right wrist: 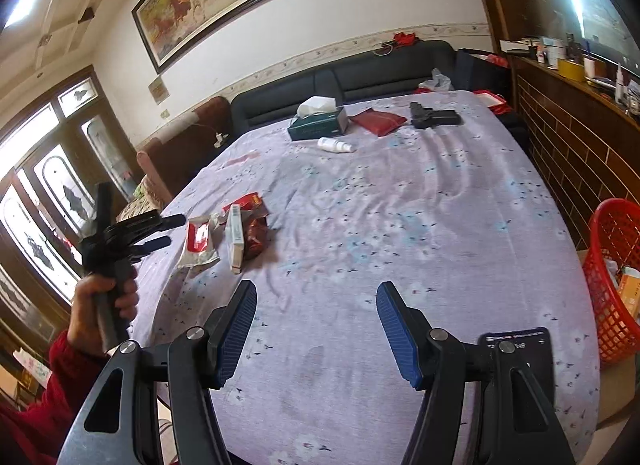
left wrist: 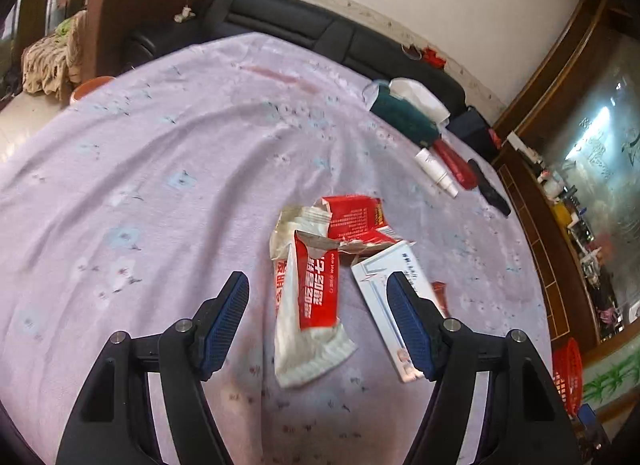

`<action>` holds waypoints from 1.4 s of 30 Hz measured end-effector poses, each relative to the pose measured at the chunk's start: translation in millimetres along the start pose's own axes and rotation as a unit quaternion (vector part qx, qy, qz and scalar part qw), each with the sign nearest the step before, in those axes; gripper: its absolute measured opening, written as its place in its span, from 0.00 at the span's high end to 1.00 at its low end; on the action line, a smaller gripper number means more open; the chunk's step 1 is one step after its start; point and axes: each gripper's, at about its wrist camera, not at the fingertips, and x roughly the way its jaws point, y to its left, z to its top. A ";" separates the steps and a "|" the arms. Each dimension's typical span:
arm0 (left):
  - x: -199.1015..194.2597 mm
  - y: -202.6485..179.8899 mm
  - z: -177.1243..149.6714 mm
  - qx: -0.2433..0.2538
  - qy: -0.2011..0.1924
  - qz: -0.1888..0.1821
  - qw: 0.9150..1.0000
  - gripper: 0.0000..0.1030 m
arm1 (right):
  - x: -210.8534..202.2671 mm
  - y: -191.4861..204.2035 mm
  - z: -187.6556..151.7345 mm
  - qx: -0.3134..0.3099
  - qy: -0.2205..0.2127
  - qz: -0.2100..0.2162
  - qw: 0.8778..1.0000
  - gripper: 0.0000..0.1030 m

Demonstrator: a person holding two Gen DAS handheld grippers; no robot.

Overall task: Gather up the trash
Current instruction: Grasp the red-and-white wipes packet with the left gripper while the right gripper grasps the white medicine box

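Observation:
A small heap of trash lies on the lilac flowered cloth of the table (left wrist: pixel 140 193): a red-and-white wet-wipe wrapper (left wrist: pixel 308 305), a torn red carton (left wrist: pixel 356 221) and a white box (left wrist: pixel 384 277). My left gripper (left wrist: pixel 318 285) hovers open just short of the heap, the wrapper showing between its blue pads. In the right wrist view the same wrapper (right wrist: pixel 199 241), white box (right wrist: pixel 235 237) and a dark red packet (right wrist: pixel 256 235) lie at the table's left, with the left gripper (right wrist: pixel 168 231) held by a hand beside them. My right gripper (right wrist: pixel 316 297) is open over bare cloth.
A red mesh basket (right wrist: pixel 612 281) with some items inside stands off the table's right edge. At the far side lie a green tissue box (right wrist: pixel 318 123), a white spray bottle (right wrist: pixel 336 145), a red pouch (right wrist: pixel 378 121) and a black object (right wrist: pixel 434 117). A phone (right wrist: pixel 520 341) lies near my right gripper.

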 end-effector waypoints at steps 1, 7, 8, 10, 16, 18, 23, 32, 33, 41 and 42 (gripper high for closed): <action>7.2 0.2 0.8 0.003 0.003 0.005 1.000 0.32 | 2.1 1.2 0.4 -0.001 0.003 0.000 1.000 0.35; 42.9 -11.0 -2.2 0.037 0.028 0.013 0.999 0.50 | 13.9 8.3 4.5 -0.002 0.014 0.003 1.000 0.35; 47.1 -11.5 -2.5 0.041 0.030 0.015 0.999 0.56 | 15.5 9.8 5.1 -0.002 0.015 0.004 1.000 0.35; 55.4 -10.9 -4.5 0.045 0.037 0.017 0.998 0.57 | 20.4 12.7 6.9 -0.003 0.018 0.005 1.000 0.35; 57.8 -11.0 -3.7 0.057 0.022 0.013 0.998 0.60 | 38.3 28.0 13.4 -0.008 0.032 0.025 0.999 0.35; 54.7 -11.8 -6.2 0.062 0.019 0.007 0.998 0.62 | 48.5 37.8 18.1 -0.015 0.039 0.037 0.998 0.35; 32.9 -10.5 -10.8 0.062 -0.002 -0.015 0.998 0.62 | 87.9 66.4 29.6 -0.046 0.064 0.063 0.995 0.35; -15.5 -2.1 -15.7 0.079 -0.057 -0.015 0.995 0.62 | 183.4 107.1 58.0 -0.102 0.106 0.065 0.987 0.36; -17.9 -0.1 -16.0 0.079 -0.060 -0.015 0.995 0.62 | 191.1 109.8 60.4 -0.106 0.108 0.063 0.986 0.36; -28.7 16.6 -18.6 0.069 -0.067 -0.025 0.995 0.62 | 255.6 127.5 69.9 -0.154 0.144 0.045 0.977 0.36; -29.2 17.8 -19.4 0.069 -0.068 -0.025 0.995 0.62 | 258.2 127.6 68.6 -0.156 0.148 0.045 0.975 0.36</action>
